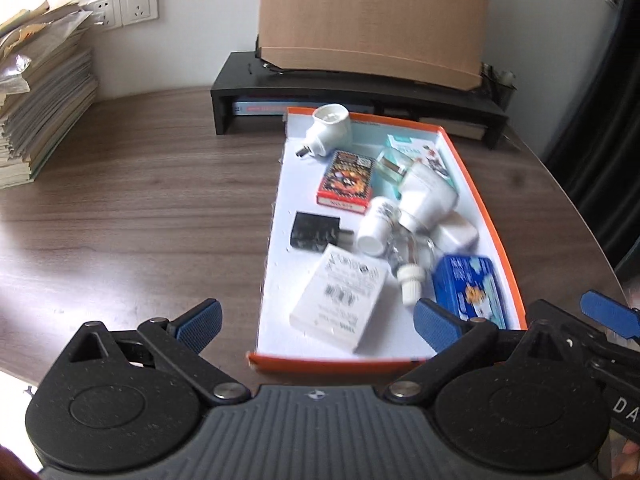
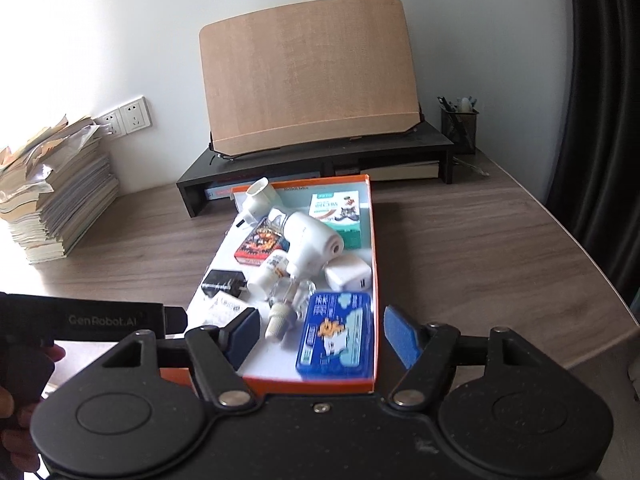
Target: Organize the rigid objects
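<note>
A shallow orange-rimmed box [image 1: 484, 216] with a white floor lies on the wooden desk and holds the small objects. Among them are a white barcode carton [image 1: 340, 300], a black charger [image 1: 314, 232], a red card pack [image 1: 348, 180], a blue tin [image 1: 468, 284], a white plug-in device [image 1: 330, 126] and a glass bottle [image 1: 408, 256]. My left gripper [image 1: 318, 324] hangs open above the box's near end, holding nothing. My right gripper [image 2: 323, 336] is open too; the blue tin [image 2: 336, 332] lies below, between its fingers, untouched by the pads.
A black monitor riser [image 2: 320, 160] with a tilted wooden board [image 2: 308, 76] stands behind the box. A stack of magazines [image 1: 40, 100] sits at the desk's far left and a mesh pen cup [image 2: 460, 124] at the far right. Bare desk [image 1: 140, 200] lies left of the box.
</note>
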Demonstrator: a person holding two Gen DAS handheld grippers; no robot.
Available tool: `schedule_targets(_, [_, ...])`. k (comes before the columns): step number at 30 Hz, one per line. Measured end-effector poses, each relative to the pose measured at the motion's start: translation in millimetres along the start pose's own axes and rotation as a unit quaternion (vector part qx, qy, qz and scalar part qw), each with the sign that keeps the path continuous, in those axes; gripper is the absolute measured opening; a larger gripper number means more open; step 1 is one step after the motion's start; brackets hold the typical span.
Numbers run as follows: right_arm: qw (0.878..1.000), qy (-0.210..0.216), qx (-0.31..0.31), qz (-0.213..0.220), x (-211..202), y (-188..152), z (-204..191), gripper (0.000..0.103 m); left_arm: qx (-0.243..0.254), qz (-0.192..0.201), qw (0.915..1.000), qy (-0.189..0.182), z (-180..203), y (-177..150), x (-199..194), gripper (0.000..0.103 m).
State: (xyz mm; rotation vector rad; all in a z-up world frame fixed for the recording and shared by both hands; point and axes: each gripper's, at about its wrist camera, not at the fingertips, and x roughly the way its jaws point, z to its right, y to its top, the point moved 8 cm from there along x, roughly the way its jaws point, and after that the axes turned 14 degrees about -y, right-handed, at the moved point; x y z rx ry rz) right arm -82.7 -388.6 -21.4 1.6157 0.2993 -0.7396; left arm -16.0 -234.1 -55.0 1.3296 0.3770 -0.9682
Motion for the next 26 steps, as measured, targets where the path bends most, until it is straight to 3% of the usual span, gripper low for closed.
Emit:
schedule_targets(11, [1.0,-0.023,0.0,-0.007,-52,-32,-2,0.082,0.019,-0.011,0.9996,-0.019,15,-41,-29,0.103])
schedule_targets(26, [0.999,-0.037,0.01,0.002,-75,-40,-3,0.083,0.033,-0.002,0.9989,-0.033,20,-53,-47,0.103])
